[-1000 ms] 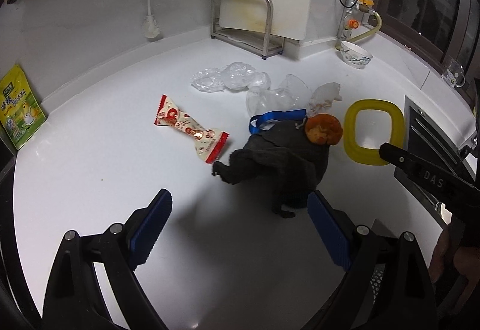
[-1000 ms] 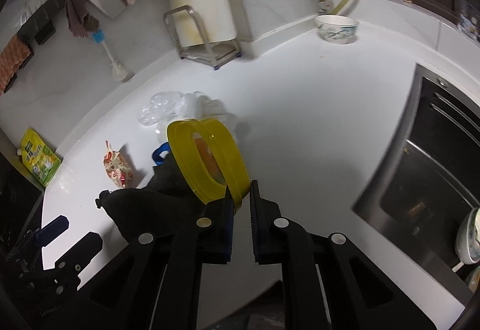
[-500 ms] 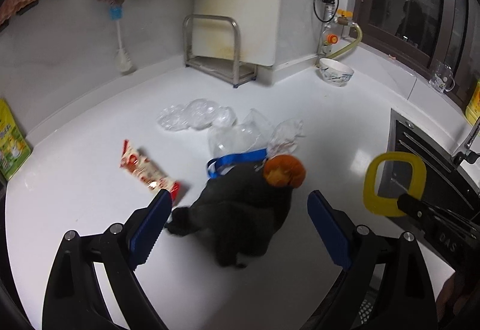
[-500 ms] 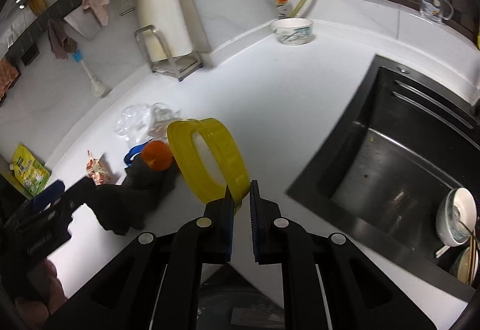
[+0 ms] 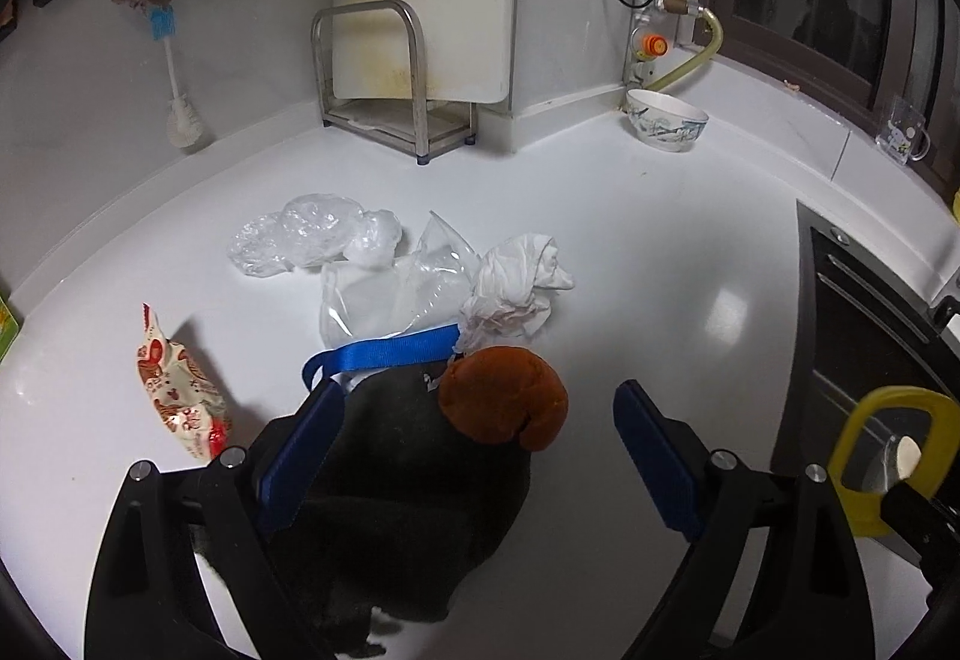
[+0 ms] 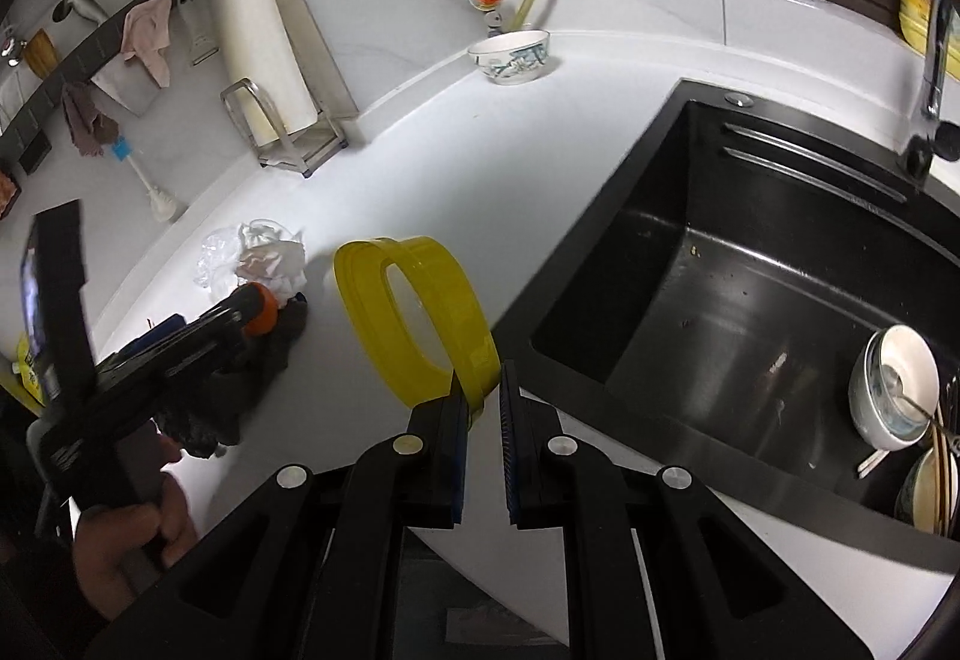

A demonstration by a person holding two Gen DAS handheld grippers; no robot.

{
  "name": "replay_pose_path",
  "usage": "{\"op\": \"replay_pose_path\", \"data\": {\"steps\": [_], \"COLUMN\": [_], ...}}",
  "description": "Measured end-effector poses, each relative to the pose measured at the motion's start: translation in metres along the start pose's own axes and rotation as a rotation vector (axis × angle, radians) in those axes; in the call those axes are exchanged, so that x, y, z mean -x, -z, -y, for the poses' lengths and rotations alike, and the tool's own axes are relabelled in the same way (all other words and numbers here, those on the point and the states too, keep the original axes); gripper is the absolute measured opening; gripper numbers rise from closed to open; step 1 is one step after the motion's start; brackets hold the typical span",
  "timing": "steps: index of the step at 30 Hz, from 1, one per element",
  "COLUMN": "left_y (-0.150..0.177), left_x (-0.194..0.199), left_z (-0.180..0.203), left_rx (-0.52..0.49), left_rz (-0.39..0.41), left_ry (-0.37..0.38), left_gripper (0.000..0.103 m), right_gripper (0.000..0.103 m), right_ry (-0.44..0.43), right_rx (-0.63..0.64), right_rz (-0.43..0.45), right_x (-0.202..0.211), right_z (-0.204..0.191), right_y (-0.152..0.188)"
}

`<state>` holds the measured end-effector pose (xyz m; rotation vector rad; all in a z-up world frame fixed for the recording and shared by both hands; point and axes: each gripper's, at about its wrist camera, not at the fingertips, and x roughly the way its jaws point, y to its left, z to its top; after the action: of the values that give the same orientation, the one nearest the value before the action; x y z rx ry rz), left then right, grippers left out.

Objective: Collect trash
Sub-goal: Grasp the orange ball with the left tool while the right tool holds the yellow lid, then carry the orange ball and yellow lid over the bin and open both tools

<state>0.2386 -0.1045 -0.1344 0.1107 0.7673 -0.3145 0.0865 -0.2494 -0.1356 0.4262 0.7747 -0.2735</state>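
Nowhere legible writing on red-patterned snack wrapper (image 5: pixel 180 396).

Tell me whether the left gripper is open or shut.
Open: the left gripper has its blue fingers spread wide either side of the dark cloth.

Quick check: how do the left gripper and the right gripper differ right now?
The left gripper is open wide and empty; the right gripper is shut on the rim of the yellow lid. The left gripper is low over the dark bag on the counter; the right gripper holds the lid up beside the sink. Both have blue pads.
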Motion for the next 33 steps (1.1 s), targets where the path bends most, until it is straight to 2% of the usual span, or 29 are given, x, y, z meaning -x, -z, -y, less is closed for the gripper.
{"op": "replay_pose_path", "data": {"steps": [3,6,11,18,24,33], "left_y": [0.0,0.0,0.001,-0.002,0.0,0.025], "left_x": [-0.007,-0.009,0.001,0.019,0.045,0.094], "left_z": [-0.002,-0.004,-0.008,-0.01,-0.013,-0.011], "left_rx": [0.007,0.016,0.027,0.016,0.003,-0.002], "left_rz": [-0.009,-0.034,-0.03,-0.026,-0.011,-0.021], "left_ry": [0.009,0.064,0.083,0.083,0.073,0.02], "left_gripper": [0.062,0.041,0.021,0.015,0.015,0.014], "right_gripper": [0.01,0.01,0.01,0.01,0.01,0.01], "right_ry": [-0.006,-0.015,-0.026,-0.048,-0.065,-0.104], "right_rx": [-0.014,-0.025,-0.023,-0.006,0.01,0.089], "right_rz": [-0.005,-0.014,-0.016,-0.007,-0.016,-0.054], "right_x": [-0.004,-0.007,-0.008,0.0,0.011,0.034], "right_z": [0.001,0.001,-0.002,-0.008,-0.009,-0.013], "right_y": [0.004,0.007,0.006,0.003,0.003,0.011]}}
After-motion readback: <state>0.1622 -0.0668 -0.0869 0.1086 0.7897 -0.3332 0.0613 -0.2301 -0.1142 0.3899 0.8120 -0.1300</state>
